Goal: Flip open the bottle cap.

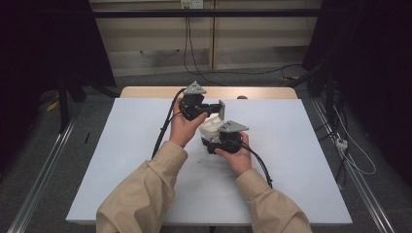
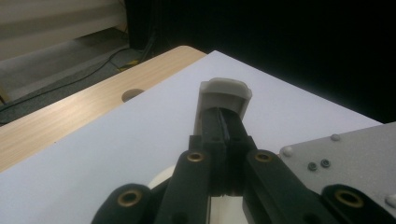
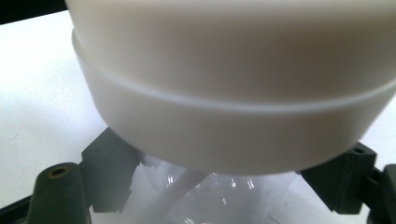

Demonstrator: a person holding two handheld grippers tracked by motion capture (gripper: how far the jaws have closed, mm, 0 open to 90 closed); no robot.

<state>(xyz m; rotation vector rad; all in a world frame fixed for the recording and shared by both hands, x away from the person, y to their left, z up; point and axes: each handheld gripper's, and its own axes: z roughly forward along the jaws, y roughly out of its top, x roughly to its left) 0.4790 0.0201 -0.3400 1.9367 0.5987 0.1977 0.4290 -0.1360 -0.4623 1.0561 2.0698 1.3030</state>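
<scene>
Wooden table (image 1: 145, 92) at centre of the high view, covered almost fully by a pale sheet (image 1: 291, 160); bare wood strip at the 12 o'clock edge. Beige sleeves entering from 6 o'clock, meeting near the sheet's middle.

White container (image 1: 211, 127) at the centre of the sheet, held between both tools. In the right gripper view, broad white cap (image 3: 233, 116) with a ridge line across the upper part, clear plastic body (image 3: 210, 196) below it at 6 o'clock.

Right gripper (image 1: 224, 141) at 5 o'clock of the container, grey plate on top, jaws spread wide to either side of the clear body, pressing on it from both flanks.

Left gripper (image 1: 214, 108) at 11 o'clock of the container, pointing toward 3 o'clock. In the left gripper view, jaws drawn almost together, pinching a small off-white flap (image 2: 225, 95) standing upright at their tips.

Black cables trailing from each tool toward 6 o'clock.
</scene>
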